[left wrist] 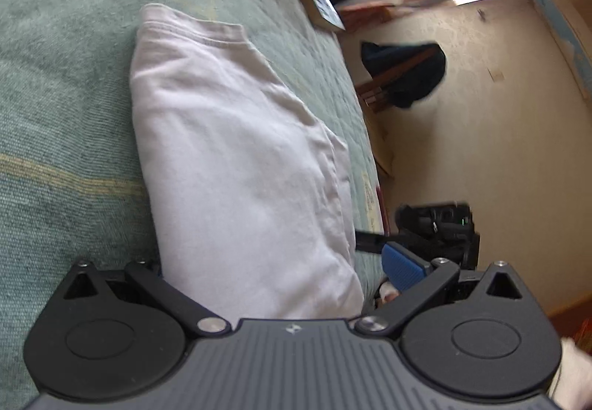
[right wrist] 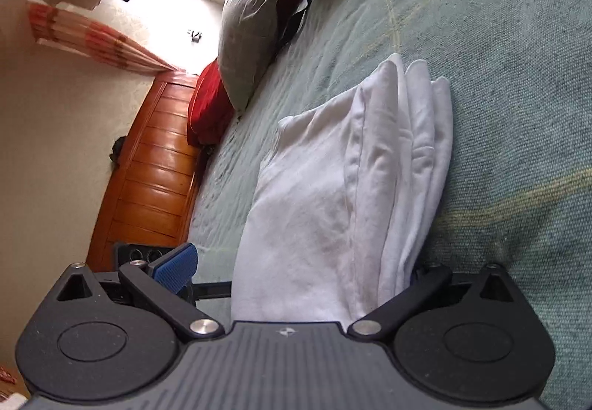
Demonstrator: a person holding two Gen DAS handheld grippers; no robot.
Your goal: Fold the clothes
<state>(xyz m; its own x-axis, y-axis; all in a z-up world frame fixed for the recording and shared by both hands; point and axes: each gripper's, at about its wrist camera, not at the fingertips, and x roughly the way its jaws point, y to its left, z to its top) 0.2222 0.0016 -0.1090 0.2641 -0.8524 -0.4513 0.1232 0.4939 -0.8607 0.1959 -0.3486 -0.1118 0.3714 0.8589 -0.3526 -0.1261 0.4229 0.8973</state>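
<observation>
A white garment (left wrist: 236,151) lies folded into a thick, layered stack on the green bedspread (left wrist: 66,114). My left gripper (left wrist: 277,262) is open wide and straddles the stack's near end. Its blue right pad (left wrist: 401,269) stands clear of the cloth, and its left finger is hidden behind the fabric. In the right wrist view the same garment (right wrist: 333,188) shows its stacked folded edges. My right gripper (right wrist: 299,269) is open around that end. Its blue left pad (right wrist: 177,267) stays apart from the cloth, while the right finger is tucked behind the layers.
The bed's edge runs beside the garment, with beige floor (left wrist: 481,132) beyond it. A dark bundle (left wrist: 403,73) lies on that floor. A grey pillow (right wrist: 248,32), a red cushion (right wrist: 209,106) and a wooden headboard (right wrist: 155,169) stand at the bed's far end.
</observation>
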